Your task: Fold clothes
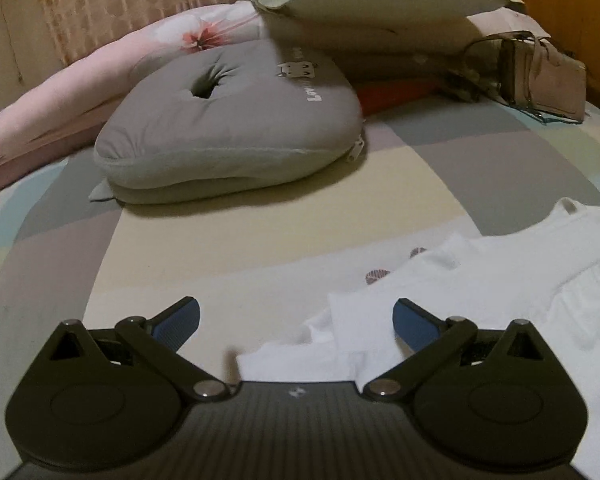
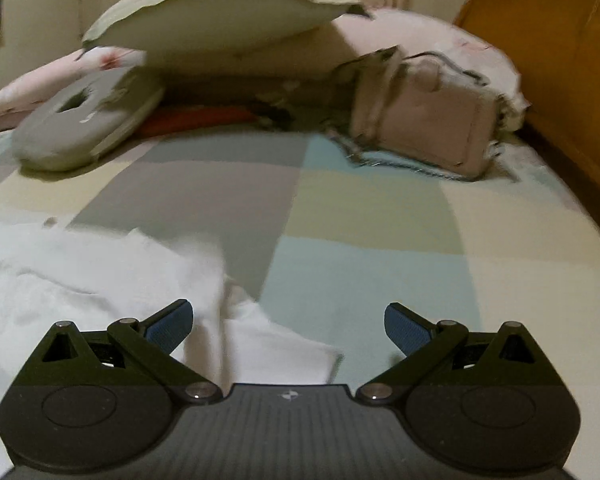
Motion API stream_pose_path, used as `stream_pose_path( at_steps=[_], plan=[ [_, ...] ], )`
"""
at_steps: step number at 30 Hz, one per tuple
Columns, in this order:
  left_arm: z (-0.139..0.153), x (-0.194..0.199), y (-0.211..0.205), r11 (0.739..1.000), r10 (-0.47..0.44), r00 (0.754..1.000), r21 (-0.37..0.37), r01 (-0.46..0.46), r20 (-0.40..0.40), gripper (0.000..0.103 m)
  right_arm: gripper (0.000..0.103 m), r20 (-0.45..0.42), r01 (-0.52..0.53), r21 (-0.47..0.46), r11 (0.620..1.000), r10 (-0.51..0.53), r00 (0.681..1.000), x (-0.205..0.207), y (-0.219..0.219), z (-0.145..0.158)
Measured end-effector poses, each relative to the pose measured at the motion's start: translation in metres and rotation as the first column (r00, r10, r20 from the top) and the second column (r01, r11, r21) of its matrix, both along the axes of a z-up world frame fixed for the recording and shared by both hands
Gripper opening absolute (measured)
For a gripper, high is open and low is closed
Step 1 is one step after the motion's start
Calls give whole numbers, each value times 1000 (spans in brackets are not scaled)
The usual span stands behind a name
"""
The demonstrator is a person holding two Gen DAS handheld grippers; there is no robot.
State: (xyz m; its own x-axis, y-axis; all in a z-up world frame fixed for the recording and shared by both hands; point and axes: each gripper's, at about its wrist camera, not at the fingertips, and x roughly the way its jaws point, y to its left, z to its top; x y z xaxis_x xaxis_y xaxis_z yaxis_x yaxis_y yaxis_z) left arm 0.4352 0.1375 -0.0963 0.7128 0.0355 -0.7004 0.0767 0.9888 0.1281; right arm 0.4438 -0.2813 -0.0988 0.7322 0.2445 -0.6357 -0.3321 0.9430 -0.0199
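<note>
A white garment (image 1: pixel 480 280) lies spread on the patchwork bedsheet (image 1: pixel 228 240), filling the lower right of the left wrist view. One of its corners lies between the blue pads of my left gripper (image 1: pixel 296 320), which stands open just above it. In the right wrist view the same white garment (image 2: pixel 80 280) covers the lower left. A folded edge of it runs under my right gripper (image 2: pixel 286 322), also open with nothing held. Each gripper hovers low over its own side of the garment.
A grey cushion (image 1: pixel 228 128) with a dimple lies ahead on the bed. Behind it are a large pale pillow (image 1: pixel 372 12) and a pink floral quilt (image 1: pixel 100 72). A beige handbag (image 2: pixel 428 128) sits at the far right, beside an orange headboard (image 2: pixel 548 40).
</note>
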Motion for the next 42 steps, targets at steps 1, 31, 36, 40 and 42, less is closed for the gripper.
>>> stream_pose_path(
  at_steps=[1, 31, 36, 40, 42],
  plan=[
    [2, -5, 0, 1000, -16, 1000, -4, 16, 4, 102, 103, 22, 6, -9, 1000, -5, 1000, -4, 0, 2],
    [-22, -151, -51, 943, -273, 954, -228, 240, -122, 102, 103, -72, -351, 92, 932, 357, 931, -168, 32, -11],
    [-19, -170, -32, 954, -203, 969, -252, 163, -141, 102, 103, -139, -272, 122, 954, 288, 948, -177, 10, -27],
    [-7, -184, -32, 968, -185, 978, -190, 165, -97, 102, 103, -140, -248, 128, 960, 265, 954, -192, 3, -17],
    [-3, -187, -45, 973, -202, 977, -125, 194, -62, 102, 103, -115, -251, 101, 963, 262, 958, -199, 6, -11]
  ],
)
